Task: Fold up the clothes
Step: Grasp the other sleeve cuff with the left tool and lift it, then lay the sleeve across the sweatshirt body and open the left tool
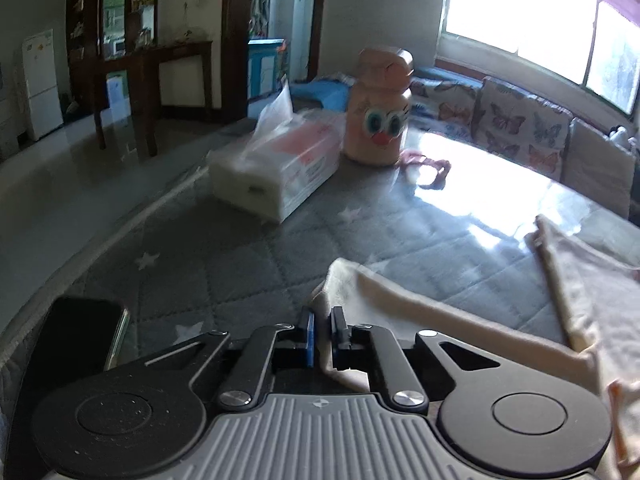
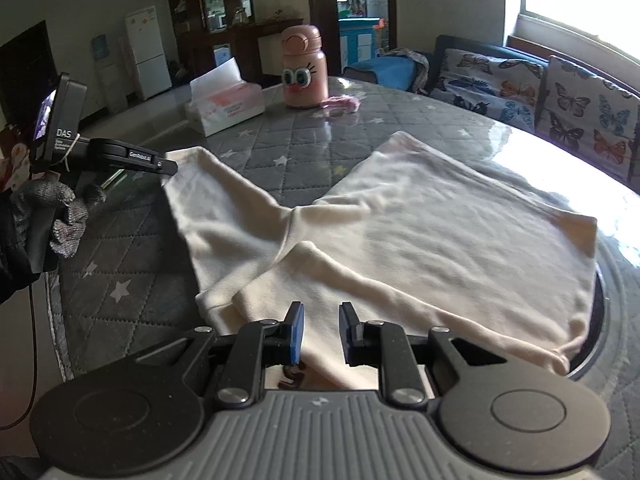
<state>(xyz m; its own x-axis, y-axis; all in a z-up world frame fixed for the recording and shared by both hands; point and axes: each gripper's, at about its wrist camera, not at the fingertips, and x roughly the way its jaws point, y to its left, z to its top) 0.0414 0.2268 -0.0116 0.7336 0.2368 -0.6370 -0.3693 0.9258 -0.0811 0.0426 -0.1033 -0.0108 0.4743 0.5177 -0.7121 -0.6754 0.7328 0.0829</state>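
One round table (image 2: 400, 112) under a grey quilted star-print cover fills both views. On it lies one cream garment (image 2: 432, 232), spread from the centre toward 4 o'clock in the right wrist view, with two long sleeves: one runs out to 9 o'clock, the other is folded down to 6 o'clock. Behind, at 2 o'clock, stand two butterfly-print cushions (image 2: 492, 84). At 11 o'clock sits one tissue pack (image 2: 224, 108), and just beside it at 12 o'clock one pink bottle (image 2: 304, 72) with cartoon eyes, one pink strap (image 2: 340, 102) curled at its foot. One dark phone (image 1: 80, 340) lies at 8 o'clock in the left wrist view.

The left gripper (image 1: 323, 328) is pinched closed on the cuff of the far sleeve. The right gripper (image 2: 321, 332) stands slightly parted over the near sleeve; whether its pads press the cloth I cannot tell.
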